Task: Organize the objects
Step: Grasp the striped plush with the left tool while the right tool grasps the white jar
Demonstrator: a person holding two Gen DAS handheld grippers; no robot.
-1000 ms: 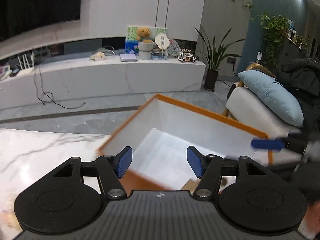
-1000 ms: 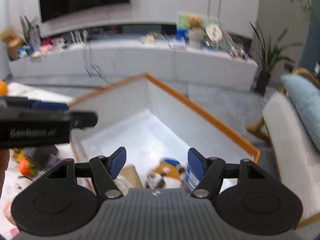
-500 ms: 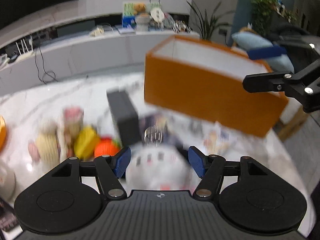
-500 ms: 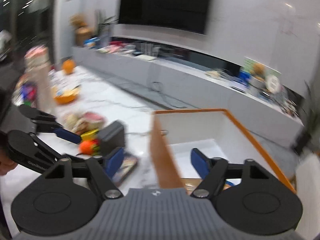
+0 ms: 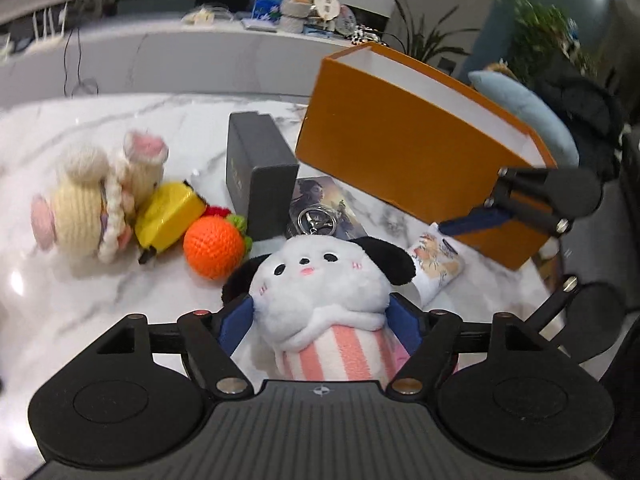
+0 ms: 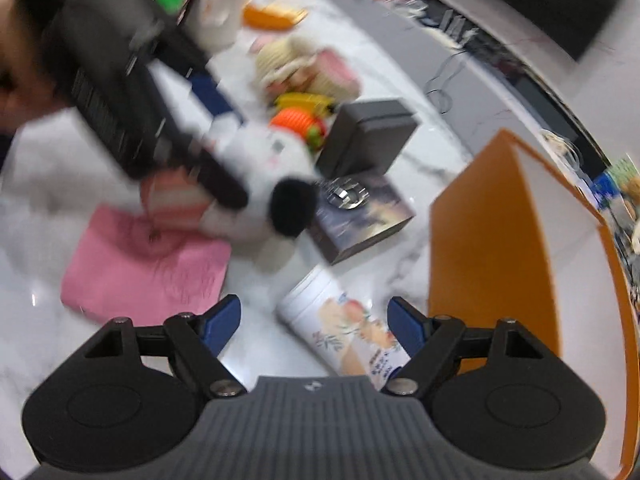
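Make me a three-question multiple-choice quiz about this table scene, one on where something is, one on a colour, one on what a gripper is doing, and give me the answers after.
1. Where does the metal keyring lie?
A. on the picture card beside the dark grey box
B. inside the orange box
C. on the yellow toy

2. What colour is the inside of the orange box?
A. black
B. white
C. pink

3. How does the left gripper stand?
A. far above the table, with nothing between its fingers
B. clamped on the crocheted orange
C. its blue fingers on either side of the plush dog

Answers:
1 A, the ring rests on the picture card by the dark grey box.
2 B, the inner walls show white.
3 C, the plush dog sits between the pads.
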